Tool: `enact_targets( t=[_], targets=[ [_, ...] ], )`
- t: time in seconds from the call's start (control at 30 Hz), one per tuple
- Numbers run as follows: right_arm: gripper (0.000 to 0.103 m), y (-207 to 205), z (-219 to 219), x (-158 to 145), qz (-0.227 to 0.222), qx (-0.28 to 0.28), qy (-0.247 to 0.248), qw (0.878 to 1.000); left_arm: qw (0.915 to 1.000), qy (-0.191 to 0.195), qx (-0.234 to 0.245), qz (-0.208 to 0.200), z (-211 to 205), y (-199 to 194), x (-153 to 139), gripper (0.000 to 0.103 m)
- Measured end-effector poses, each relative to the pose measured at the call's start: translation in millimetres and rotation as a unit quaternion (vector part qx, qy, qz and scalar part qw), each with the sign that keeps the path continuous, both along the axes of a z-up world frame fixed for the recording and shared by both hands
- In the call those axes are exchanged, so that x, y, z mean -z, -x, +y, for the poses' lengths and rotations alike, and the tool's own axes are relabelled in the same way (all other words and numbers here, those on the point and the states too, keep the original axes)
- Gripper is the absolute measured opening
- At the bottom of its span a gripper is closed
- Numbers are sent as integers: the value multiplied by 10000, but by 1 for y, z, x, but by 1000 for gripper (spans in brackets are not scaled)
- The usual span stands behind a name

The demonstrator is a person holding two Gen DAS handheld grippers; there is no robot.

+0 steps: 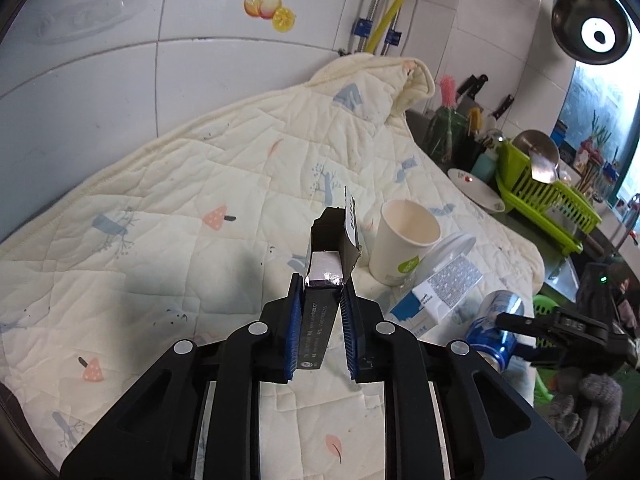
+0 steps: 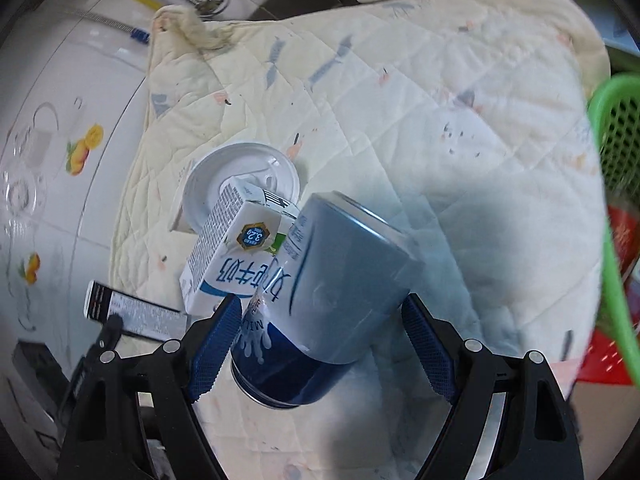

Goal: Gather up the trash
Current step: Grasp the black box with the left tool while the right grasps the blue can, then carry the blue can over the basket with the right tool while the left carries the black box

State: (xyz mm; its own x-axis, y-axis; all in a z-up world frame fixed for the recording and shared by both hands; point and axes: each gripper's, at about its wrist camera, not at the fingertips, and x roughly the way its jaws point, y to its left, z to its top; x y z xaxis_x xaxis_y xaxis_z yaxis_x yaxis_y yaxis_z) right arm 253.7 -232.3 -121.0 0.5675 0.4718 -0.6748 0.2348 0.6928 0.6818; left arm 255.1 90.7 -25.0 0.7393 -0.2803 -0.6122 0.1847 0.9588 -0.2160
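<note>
At the centre of the left wrist view, the left gripper point(image 1: 322, 304) is seen clamped on a dark carton point(image 1: 320, 312) with its torn top flapping open. To its right a paper cup point(image 1: 404, 240), a lid point(image 1: 454, 246) and a milk box point(image 1: 444, 284) lie on the quilted cloth point(image 1: 200, 184) over the counter. In the right wrist view, the blue can point(image 2: 332, 300) is bracketed by the right gripper point(image 2: 320, 344); whether the can is squeezed cannot be told. A tilted, round can may be dropped if held loosely, and the neighbouring milk box may be knocked.
</note>
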Motion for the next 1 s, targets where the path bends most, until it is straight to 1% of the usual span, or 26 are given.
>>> enact_targets(
  t=[0.13, 0.27, 0.37, 0.47, 0.7, 0.8, 0.93, 1.0],
  targets=[
    [78, -7, -1, 11, 84, 75, -406, 9991, 9999, 60, 35, -119, -2, 5, -10, 18],
    [77, -9, 0, 11, 9, 81, -403, 9992, 9998, 70, 90, -181, -7, 10, -16, 18],
    [76, -6, -2, 12, -61, 60, -481, 9988, 9997, 134, 121, -184, -8, 13, -20, 18],
    [75, 0, -4, 11, -124, 2, -474, 9988, 9995, 111, 172, -229, -12, 18, -24, 18],
    [75, 25, -13, -9, -499, -102, -209, 9985, 9987, 86, 384, -316, -30, 29, -37, 18],
    [75, 41, -25, -20, -671, -76, -68, 9977, 9981, 157, 505, -332, -37, 35, -42, 18],
    [75, 62, -51, -33, -836, 68, 382, 9957, 9967, 170, 697, -383, -56, 45, -49, 18],
    [74, 73, -70, -36, -821, 152, 620, 9946, 9958, 173, 807, -399, -69, 50, -51, 18]
  ],
)
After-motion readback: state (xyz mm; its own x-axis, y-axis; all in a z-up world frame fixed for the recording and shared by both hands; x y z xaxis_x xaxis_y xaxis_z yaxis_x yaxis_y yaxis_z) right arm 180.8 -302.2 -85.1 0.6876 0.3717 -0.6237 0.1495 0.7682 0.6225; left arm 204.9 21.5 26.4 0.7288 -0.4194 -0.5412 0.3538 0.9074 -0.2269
